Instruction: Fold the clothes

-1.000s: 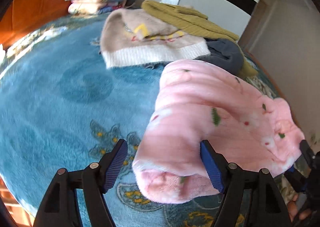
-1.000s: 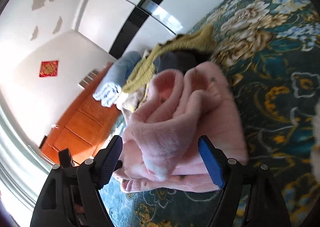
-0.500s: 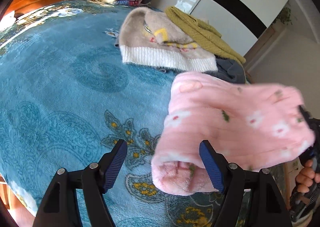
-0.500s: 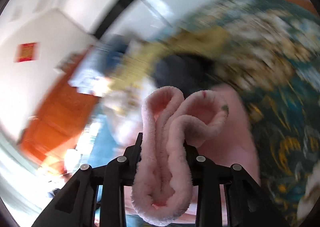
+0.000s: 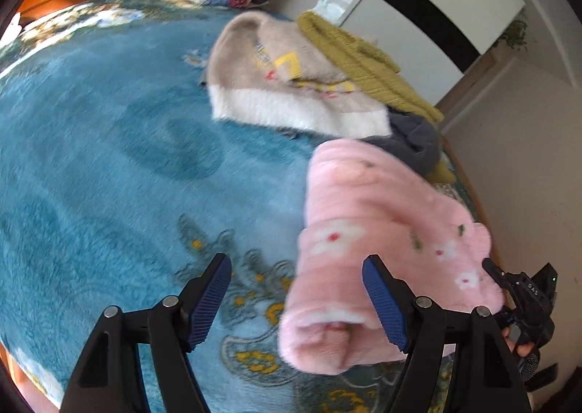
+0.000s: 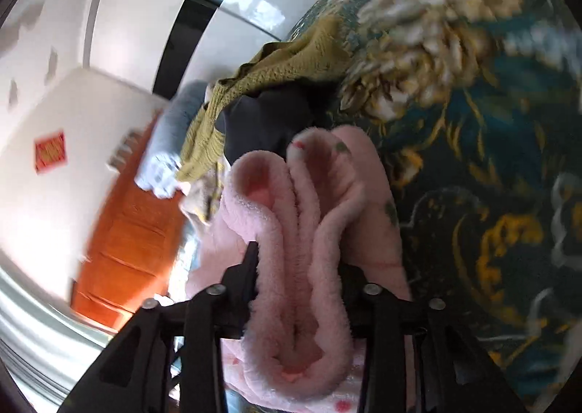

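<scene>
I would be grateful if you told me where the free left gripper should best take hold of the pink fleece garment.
Probably the rolled near end of the pink fleece garment, approached from the blue blanket side: that thick fold faces the open left gripper.

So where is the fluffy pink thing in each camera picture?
Left wrist view: the pink fleece garment is at lower right, folded, partly behind the left gripper's right finger.
Right wrist view: it is at bottom centre, bunched between the right gripper's fingers.
Shared landmark: the mustard knit sweater behind it.
</scene>
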Demonstrator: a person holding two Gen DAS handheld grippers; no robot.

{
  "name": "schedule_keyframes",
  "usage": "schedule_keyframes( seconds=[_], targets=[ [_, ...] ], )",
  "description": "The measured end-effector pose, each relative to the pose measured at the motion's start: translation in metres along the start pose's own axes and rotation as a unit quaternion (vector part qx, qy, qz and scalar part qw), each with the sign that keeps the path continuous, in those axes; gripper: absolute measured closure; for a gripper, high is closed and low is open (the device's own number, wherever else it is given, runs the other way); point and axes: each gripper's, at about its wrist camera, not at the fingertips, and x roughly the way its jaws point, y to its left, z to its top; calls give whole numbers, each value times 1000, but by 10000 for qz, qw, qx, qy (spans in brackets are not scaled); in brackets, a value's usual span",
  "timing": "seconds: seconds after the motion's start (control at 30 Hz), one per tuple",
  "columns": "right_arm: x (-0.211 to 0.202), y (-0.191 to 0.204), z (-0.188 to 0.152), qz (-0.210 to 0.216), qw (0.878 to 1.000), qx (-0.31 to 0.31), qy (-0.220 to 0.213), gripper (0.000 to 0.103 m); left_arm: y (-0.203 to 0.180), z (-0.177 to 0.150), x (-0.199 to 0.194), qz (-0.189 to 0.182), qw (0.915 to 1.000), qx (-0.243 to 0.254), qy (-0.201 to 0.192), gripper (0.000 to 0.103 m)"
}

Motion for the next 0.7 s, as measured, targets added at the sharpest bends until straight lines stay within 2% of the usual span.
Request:
schedule_keyframes(
  seconds=[0.1, 0.13, 0.23, 0.3, 0.33, 0.4, 0.5, 0.57, 0.7],
  targets=[
    [-29, 27, 8, -883, 9925, -683, -501, 61, -27, 11, 3, -159, 9989, 432, -63, 25],
    [-30, 40, 7, -960, 9895, -945, -520, 61, -36, 15, 4, -212, 9981, 577, -83, 25],
    [-24, 81, -1, -947, 9790, -1768, -380, 61, -68, 18, 13, -557, 9942, 922, -66, 25],
    [-10, 104, -13, -769, 9704, -2290, -66, 61, -80, 13, 21, -864, 9905, 1066, 48, 25],
    [0, 111, -20, -657, 9664, -2482, 90, 59, -80, 9, 26, -865, 9899, 1115, 113, 25],
    [13, 108, -24, -656, 9651, -2524, 227, 59, -75, 3, 39, -834, 9899, 1114, 269, 25],
    [26, 76, -15, -1076, 9733, -2020, 193, 59, -58, -6, 61, -768, 9910, 951, 549, 25],
    [33, 48, -6, -1037, 9845, -1395, 225, 68, -56, -12, 62, -790, 9900, 1053, 513, 25],
    [42, 42, 3, -1030, 9877, -1137, 311, 71, -54, -18, 57, -888, 9882, 1142, 499, 25]
  ],
)
